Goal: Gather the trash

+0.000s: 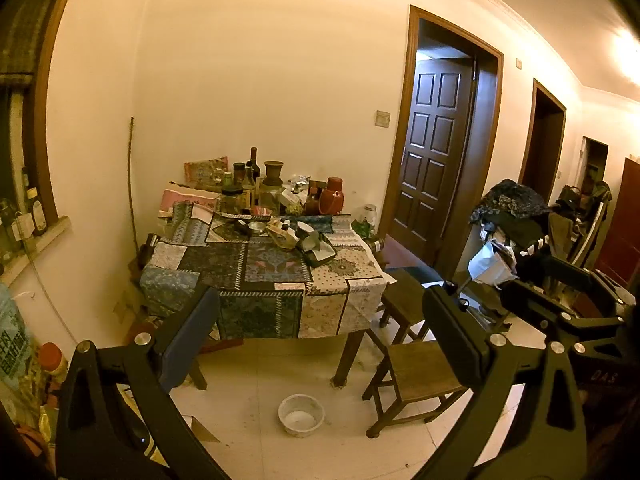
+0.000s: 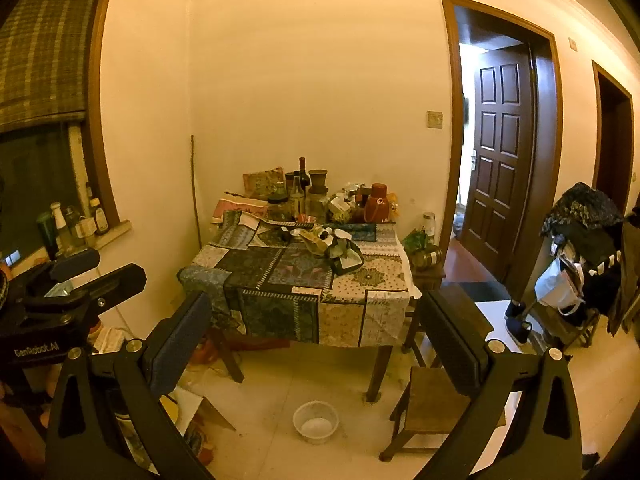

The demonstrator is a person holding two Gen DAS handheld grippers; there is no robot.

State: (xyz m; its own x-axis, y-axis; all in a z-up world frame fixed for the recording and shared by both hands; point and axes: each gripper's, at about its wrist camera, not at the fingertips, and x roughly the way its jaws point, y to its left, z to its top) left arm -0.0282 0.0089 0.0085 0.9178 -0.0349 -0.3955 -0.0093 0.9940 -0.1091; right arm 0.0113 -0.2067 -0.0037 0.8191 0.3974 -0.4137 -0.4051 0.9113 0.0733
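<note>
Facing the bench [image 1: 264, 276] from across the room, both grippers held up off it, nothing gripped. Left gripper [image 1: 320, 320] fingers wide apart, empty; right gripper [image 2: 316, 320] same, fingers spread, empty.

Trash candidates sit on the bench's patchwork cloth, well away from both grippers: a crumpled paper/wrapper pile [image 1: 308, 242] at about 1 o'clock from bench centre, with bottles and jars [image 1: 248, 188] and a red flask [image 1: 331, 196] packed along the 12 o'clock wall edge. Can't tell which items count as trash.

White bowl [image 1: 301, 415] on the floor at 6 o'clock below the bench; wooden stool [image 1: 416, 376] at 4 o'clock.

Left view only: right gripper's body at 3 o'clock, two further doorways down the hall, ceiling light glare, a labelled bag at 8 o'clock.

Right view only: the woven window blind [image 2: 44, 40], windowsill bottles [image 2: 72, 224], left gripper's body at 9 o'clock with "GenRobot.AI" lettering.

Both views: open panelled door [image 2: 500, 160], clothes-piled rack [image 2: 580, 248] at 3 o'clock.
</note>
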